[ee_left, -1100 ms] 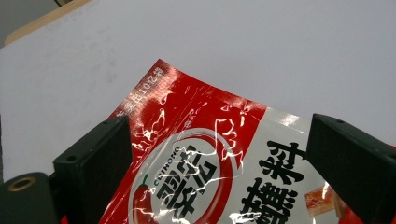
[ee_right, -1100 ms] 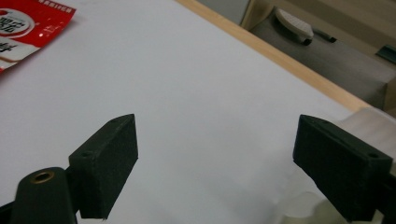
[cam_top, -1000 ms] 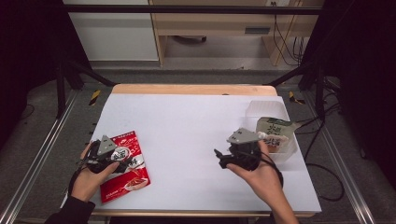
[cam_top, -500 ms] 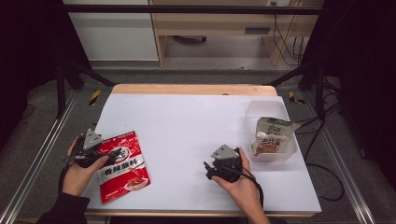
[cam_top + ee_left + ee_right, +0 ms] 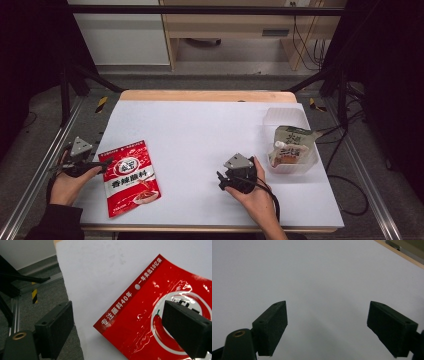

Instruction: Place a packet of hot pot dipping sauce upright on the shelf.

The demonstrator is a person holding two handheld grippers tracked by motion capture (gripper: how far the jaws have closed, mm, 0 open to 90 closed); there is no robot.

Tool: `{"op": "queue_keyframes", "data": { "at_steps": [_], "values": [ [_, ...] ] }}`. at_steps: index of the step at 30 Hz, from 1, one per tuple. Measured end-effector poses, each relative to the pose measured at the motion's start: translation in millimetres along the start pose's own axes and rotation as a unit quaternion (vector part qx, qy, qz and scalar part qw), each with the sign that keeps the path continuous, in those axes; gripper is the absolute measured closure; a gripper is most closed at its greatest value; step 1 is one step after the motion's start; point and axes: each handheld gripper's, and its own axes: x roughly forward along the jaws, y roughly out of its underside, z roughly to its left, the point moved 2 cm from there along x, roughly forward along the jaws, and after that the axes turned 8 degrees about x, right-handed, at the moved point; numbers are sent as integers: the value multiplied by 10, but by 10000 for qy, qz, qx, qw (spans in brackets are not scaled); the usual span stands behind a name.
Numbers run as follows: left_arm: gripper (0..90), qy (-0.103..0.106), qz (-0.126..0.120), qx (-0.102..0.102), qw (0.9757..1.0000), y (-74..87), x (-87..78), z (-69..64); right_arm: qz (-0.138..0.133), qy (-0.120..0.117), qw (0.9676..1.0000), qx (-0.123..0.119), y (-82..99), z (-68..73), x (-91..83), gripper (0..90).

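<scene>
The red packet has a band reading "专注蘸料40年" and "一年卖出10亿袋".

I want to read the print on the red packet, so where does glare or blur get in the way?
Left gripper view: glossy highlights streak the red packet around the chilli emblem, though the white characters on its top band read sharply; the near black jaws are soft. High view: the packet shows no strong glare, but it is small and its print blurry.

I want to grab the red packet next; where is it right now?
In the high view the red packet lies flat at the table's front left, just right of the open left hand-held gripper, far from the tub at the right.
</scene>
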Motion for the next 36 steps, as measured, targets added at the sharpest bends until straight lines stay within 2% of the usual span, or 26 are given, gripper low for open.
{"op": "queue_keyframes", "data": {
  "at_steps": [8, 11, 17, 25, 30, 34, 36],
  "values": [
    [103, 233, 257, 94, 9994, 66, 129, 3, 104, 4, 9999, -71, 22, 10, 21, 168],
    [102, 313, 253, -20, 9992, 90, 158, 31, 145, -2, 9999, -60, 28, 16, 33, 168],
    [105, 455, 216, -110, 9987, 107, 171, 49, 185, -10, 9998, -107, 32, 23, 38, 168],
    [107, 533, 223, -125, 9982, 109, 194, 46, 234, -23, 9996, -133, 39, 35, 46, 163],
    [107, 610, 176, -250, 9977, 121, 207, 70, 239, -36, 9996, -128, 39, 36, 49, 163],
    [115, 704, 180, -268, 9970, 118, 222, 49, 239, -46, 9996, -141, 40, 38, 51, 162],
    [121, 726, 187, -214, 9970, 111, 223, 43, 254, -45, 9996, -154, 41, 40, 52, 161]
  ]
}}
